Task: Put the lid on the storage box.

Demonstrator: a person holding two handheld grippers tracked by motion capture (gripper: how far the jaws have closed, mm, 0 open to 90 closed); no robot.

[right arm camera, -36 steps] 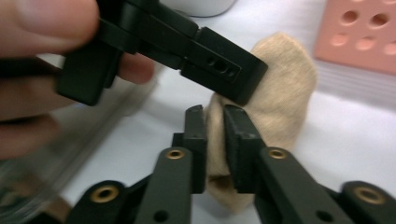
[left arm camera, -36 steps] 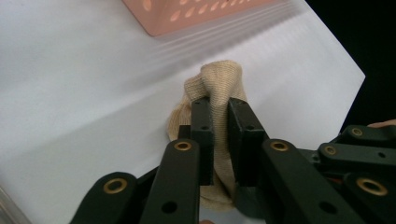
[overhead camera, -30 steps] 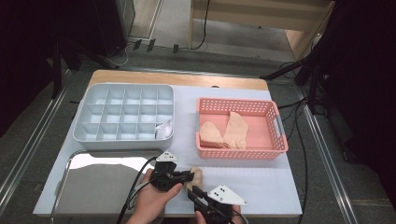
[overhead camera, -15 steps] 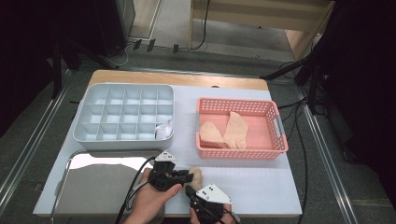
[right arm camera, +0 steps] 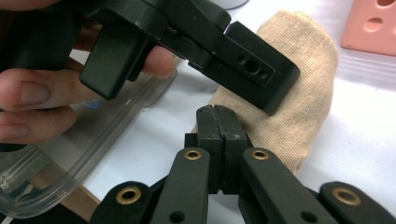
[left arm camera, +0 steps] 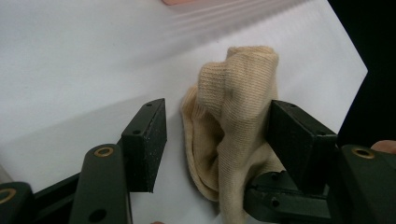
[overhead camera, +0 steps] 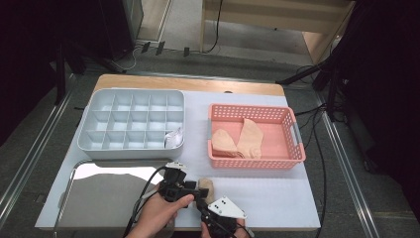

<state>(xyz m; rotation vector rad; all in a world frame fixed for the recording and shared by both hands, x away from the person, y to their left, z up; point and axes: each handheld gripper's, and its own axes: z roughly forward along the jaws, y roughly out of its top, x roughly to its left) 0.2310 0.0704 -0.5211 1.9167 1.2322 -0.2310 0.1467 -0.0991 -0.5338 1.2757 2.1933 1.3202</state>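
Observation:
A beige sock (overhead camera: 206,186) (left arm camera: 233,116) (right arm camera: 289,98) lies bunched on the white table near its front edge. My left gripper (overhead camera: 194,190) (left arm camera: 219,135) is open with the sock between its jaws. The cloth presses against the right-hand jaw and stands a little off the other. A hand (overhead camera: 161,213) holds this gripper; its fingers (right arm camera: 28,98) are seen up close in the right gripper view. My right gripper (overhead camera: 204,212) (right arm camera: 217,114) is shut, its tips against the sock's near edge just under the left gripper's jaw. No cloth shows between its pads.
A white compartment tray (overhead camera: 94,141) stands at the back left, with a small white item (overhead camera: 173,138) in one cell. A pink basket (overhead camera: 255,161) at the right holds two beige socks (overhead camera: 225,141). A shiny tray (overhead camera: 109,193) (right arm camera: 93,154) lies just left of the grippers.
My right gripper has shifted a little left and closer to the sock. The left gripper and the sock have stayed about where they were.

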